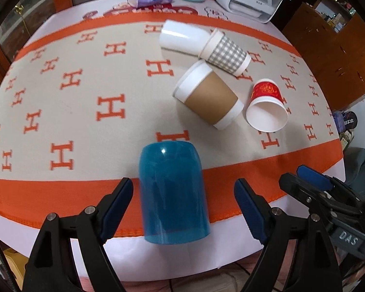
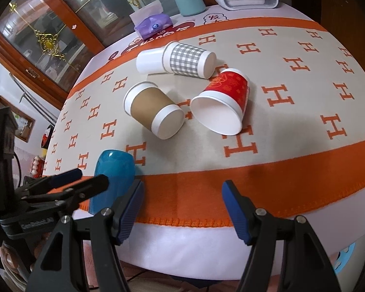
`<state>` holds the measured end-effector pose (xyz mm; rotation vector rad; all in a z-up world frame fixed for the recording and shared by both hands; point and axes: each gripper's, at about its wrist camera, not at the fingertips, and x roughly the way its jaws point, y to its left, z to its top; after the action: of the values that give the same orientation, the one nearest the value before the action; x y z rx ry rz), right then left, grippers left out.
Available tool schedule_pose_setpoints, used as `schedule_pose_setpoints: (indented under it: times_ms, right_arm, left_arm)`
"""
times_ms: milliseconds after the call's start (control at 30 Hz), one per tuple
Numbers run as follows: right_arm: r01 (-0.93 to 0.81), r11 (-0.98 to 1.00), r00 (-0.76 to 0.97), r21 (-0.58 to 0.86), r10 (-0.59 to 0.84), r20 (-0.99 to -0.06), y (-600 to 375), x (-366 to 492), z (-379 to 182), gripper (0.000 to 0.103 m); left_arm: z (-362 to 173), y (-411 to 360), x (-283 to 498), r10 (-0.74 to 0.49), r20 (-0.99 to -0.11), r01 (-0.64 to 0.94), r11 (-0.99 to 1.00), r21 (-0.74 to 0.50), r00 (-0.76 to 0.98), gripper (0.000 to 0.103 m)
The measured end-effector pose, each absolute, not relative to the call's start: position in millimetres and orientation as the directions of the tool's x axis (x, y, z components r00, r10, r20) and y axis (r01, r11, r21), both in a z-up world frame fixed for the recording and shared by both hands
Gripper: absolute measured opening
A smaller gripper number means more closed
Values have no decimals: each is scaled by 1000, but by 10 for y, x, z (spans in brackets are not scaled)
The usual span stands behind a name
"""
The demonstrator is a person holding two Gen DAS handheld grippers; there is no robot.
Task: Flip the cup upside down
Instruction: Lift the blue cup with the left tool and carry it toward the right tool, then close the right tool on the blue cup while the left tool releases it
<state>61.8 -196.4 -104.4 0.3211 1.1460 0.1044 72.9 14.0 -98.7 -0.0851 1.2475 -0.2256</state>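
Your left gripper (image 1: 182, 209) is spread wide around the blue cup (image 1: 172, 194), one finger on each side and neither pad touching it. The cup appears to stand mouth-down at the near edge of the table (image 1: 243, 241), on the orange border of the patterned cloth (image 1: 60, 102), closed end up. It is blurred in the left wrist view, so you cannot be sure it is at rest.

Your right gripper (image 2: 182, 209) is also parted and holds nothing; it hangs over the near edge, just beside the blue cup on its right.

Judging from this, the blue cup looks already turned over, and four cups remain on their sides toward the middle of the table: the brown-sleeved cup (image 1: 209, 95), the red cup (image 1: 266, 107), the grey checked cup (image 1: 225, 52) and the white cup (image 1: 180, 39), whose end touches the checked one.

If so, draw the left gripper straight back without brushing the blue cup, since it sits close to the edge and would tip off easily. For the next cup, the red one is nearest your right gripper. Close across its wall near the middle, gently, as thin paper will likely crush. Lift clear of the brown-sleeved cup before rotating, then set the rim flat on the cloth.
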Motion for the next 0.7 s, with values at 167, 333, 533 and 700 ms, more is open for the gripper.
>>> schedule_pose_setpoints:
  times_ms: [167,333,533,700]
  right_arm:
    - [55,948,404,312,265,-876,-1878,637,-1026,67]
    - [30,945,384,325,289,-877,-1755,690,-1054,67]
    - [-6,937,340,348,329,-881,-1573,770,-1135,67]
    - [-34,916,301,400,391,-870,-1433,830,-1226,67]
  left_arm:
    - [-848,321,630,-191,-914,129,980,-155,357,84]
    - [-838,501,559,-225,-895,139,973,-185,384,84]
    - [-912,662,523,-176,-909,134,982,-135,378,84]
    - [-972,756,481,-159,-903,121,985,-120,400,84]
